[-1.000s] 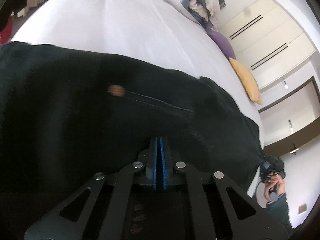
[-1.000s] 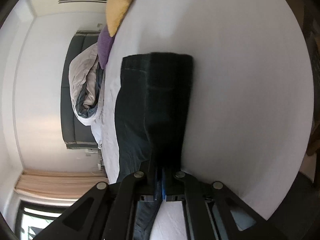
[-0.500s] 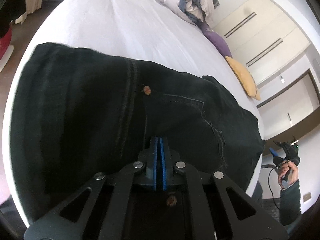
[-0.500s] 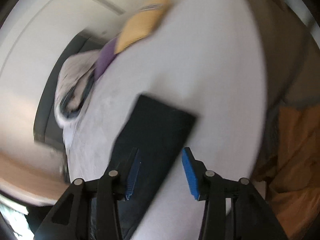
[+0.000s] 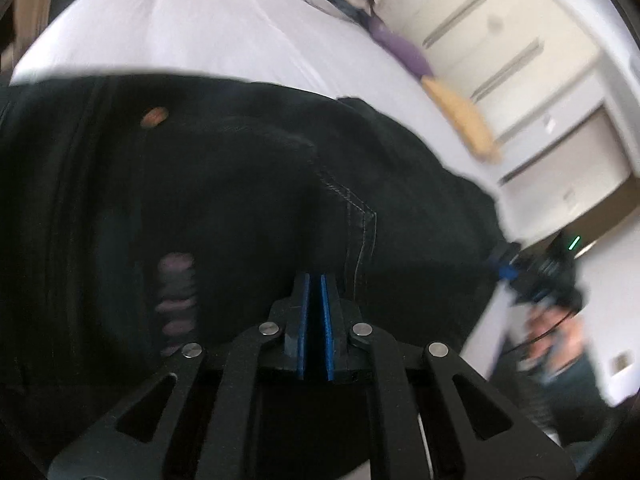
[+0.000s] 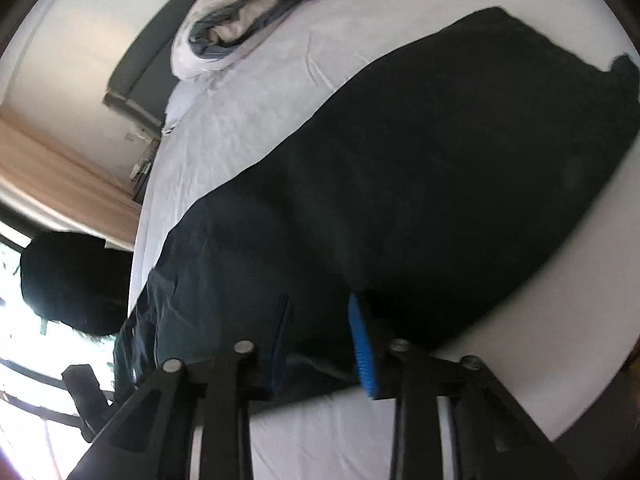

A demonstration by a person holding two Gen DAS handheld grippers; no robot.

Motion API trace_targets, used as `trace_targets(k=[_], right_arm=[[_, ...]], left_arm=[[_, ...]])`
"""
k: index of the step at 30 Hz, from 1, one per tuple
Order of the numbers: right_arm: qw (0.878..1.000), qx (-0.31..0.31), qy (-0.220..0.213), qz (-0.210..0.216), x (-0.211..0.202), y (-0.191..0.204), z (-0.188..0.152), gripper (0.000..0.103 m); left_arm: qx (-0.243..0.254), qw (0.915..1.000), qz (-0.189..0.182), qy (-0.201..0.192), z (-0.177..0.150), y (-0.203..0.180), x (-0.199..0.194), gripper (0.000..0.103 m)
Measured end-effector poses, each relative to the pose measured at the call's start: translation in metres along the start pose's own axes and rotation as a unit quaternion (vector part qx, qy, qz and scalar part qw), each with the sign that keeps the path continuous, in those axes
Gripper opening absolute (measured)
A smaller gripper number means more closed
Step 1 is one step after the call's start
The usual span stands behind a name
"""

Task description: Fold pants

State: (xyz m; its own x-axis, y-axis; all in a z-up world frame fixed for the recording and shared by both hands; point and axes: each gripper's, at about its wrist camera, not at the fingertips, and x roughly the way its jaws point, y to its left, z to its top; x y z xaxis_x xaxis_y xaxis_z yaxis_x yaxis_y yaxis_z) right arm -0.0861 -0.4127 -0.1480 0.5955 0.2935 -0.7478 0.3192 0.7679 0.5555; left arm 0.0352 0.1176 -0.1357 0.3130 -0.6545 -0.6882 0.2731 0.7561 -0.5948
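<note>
Black jeans [image 5: 200, 208] lie on a white bed [image 5: 192, 24], with a copper rivet [image 5: 154, 117], pocket stitching and a ripped patch showing. My left gripper [image 5: 315, 280] is shut on the jeans' fabric, blue pads pressed together. In the right wrist view the jeans [image 6: 420, 184] stretch across the bed [image 6: 248, 120]. My right gripper [image 6: 320, 320] is open, its blue pads [image 6: 362, 352] spread just over the near edge of the jeans, holding nothing.
A rolled duvet [image 6: 240, 20], a purple pillow [image 5: 400, 46] and a yellow pillow [image 5: 460, 120] lie at the bed's head. Wardrobe doors [image 5: 520, 68] stand beyond. A dark chair [image 6: 72, 280] stands by the window. The right hand's device [image 5: 540, 272] shows past the bed edge.
My right gripper has opened, let go of the pant leg and swung to face the jeans lengthwise. My left gripper stays shut on the jeans and has shifted slightly.
</note>
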Motion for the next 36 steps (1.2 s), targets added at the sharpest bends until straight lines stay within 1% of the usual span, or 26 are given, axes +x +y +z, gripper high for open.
trace_targets(k=[2,4,5,6,8,9,11,14,16,19,20,21,22,23,24,25,26,27,29,30,31,32,33,34,35,36], right_arm=[[1.0,-0.015,0.005,-0.025,-0.006,-0.005,-0.005,0.0],[0.998,-0.027,0.011,-0.055,-0.014,0.001,-0.004,0.0],[0.996,-0.043,0.011,-0.075,-0.021,0.014,-0.002,0.008],[0.995,-0.062,0.005,-0.077,-0.025,0.027,0.0,0.028],[0.993,-0.105,-0.01,-0.044,-0.03,0.067,0.006,0.052],[0.992,-0.127,-0.013,-0.017,-0.029,0.088,0.008,0.059],[0.985,-0.166,0.005,0.044,-0.015,0.129,0.011,0.061],[0.969,-0.214,0.066,0.105,0.026,0.189,0.014,0.061],[0.959,-0.238,0.096,0.121,0.06,0.22,0.014,0.061],[0.94,-0.236,0.181,0.168,0.127,0.251,0.011,0.06],[0.939,-0.235,0.192,0.159,0.142,0.251,0.01,0.06],[0.943,-0.228,0.204,0.131,0.166,0.249,0.012,0.059],[0.949,-0.207,0.215,0.102,0.19,0.239,0.016,0.049],[0.955,-0.182,0.212,0.097,0.204,0.228,0.027,0.017],[0.962,-0.149,0.205,0.099,0.211,0.217,0.039,0.0],[0.967,-0.103,0.205,0.109,0.216,0.201,0.051,0.0],[0.967,-0.039,0.205,0.145,0.22,0.181,0.064,0.0],[0.97,-0.019,0.191,0.152,0.218,0.171,0.072,0.0],[0.986,-0.018,0.126,0.103,0.198,0.156,0.09,0.0],[0.99,-0.009,0.108,0.095,0.188,0.145,0.094,0.0],[0.992,0.006,0.092,0.088,0.178,0.132,0.096,0.002],[0.993,0.031,0.077,0.081,0.161,0.113,0.096,0.01],[0.993,0.043,0.066,0.089,0.145,0.102,0.092,0.034],[0.991,0.047,0.054,0.113,0.127,0.093,0.089,0.049],[0.987,0.039,0.042,0.147,0.106,0.084,0.079,0.073],[0.988,0.028,0.036,0.15,0.098,0.078,0.07,0.074]], left_arm=[[0.016,0.9999,0.0,0.003,0.0,0.006,-0.008,0.006],[0.026,0.9996,0.014,0.001,0.003,0.011,-0.013,0.006],[0.021,0.9997,0.015,-0.005,0.003,0.02,-0.02,0.006],[0.012,0.9997,0.017,-0.011,0.003,0.029,-0.026,0.006],[-0.006,0.9996,0.019,-0.022,0.001,0.043,-0.038,0.006],[-0.013,0.9992,0.028,-0.025,0.003,0.046,-0.042,0.006],[-0.027,0.9978,0.05,-0.035,0.007,0.037,-0.054,0.007],[-0.009,0.9964,0.017,-0.082,0.029,0.01,-0.069,0.007],[-0.005,0.9955,0.007,-0.094,0.044,0.0,-0.066,0.007],[-0.026,0.9963,0.039,-0.072,0.065,0.014,-0.033,0.007],[-0.053,0.9958,0.055,-0.05,0.067,0.027,-0.014,0.007],[-0.069,0.9947,0.066,-0.039,0.068,0.039,-0.005,0.007],[-0.081,0.9938,0.067,-0.034,0.068,0.049,0.002,0.007],[-0.087,0.9941,0.046,-0.044,0.059,0.058,0.006,0.007],[-0.087,0.9942,0.041,-0.048,0.06,0.063,0.005,0.007],[-0.089,0.994,0.039,-0.05,0.061,0.067,0.004,0.007],[-0.092,0.9938,0.033,-0.053,0.061,0.071,0.003,0.007],[-0.09,0.9937,0.034,-0.056,0.059,0.07,0.007,0.007],[-0.087,0.9935,0.033,-0.065,0.056,0.074,0.004,0.007],[-0.09,0.9925,0.038,-0.074,0.055,0.076,0.0,0.007],[-0.092,0.9916,0.043,-0.081,0.052,0.077,-0.005,0.007],[-0.093,0.9908,0.049,-0.085,0.049,0.081,-0.009,0.007],[-0.093,0.9893,0.067,-0.09,0.05,0.084,-0.017,0.007],[-0.09,0.9891,0.071,-0.092,0.051,0.083,-0.024,0.007],[-0.086,0.9898,0.065,-0.093,0.05,0.077,-0.026,0.007],[-0.083,0.9909,0.059,-0.088,0.05,0.07,-0.025,0.007]])
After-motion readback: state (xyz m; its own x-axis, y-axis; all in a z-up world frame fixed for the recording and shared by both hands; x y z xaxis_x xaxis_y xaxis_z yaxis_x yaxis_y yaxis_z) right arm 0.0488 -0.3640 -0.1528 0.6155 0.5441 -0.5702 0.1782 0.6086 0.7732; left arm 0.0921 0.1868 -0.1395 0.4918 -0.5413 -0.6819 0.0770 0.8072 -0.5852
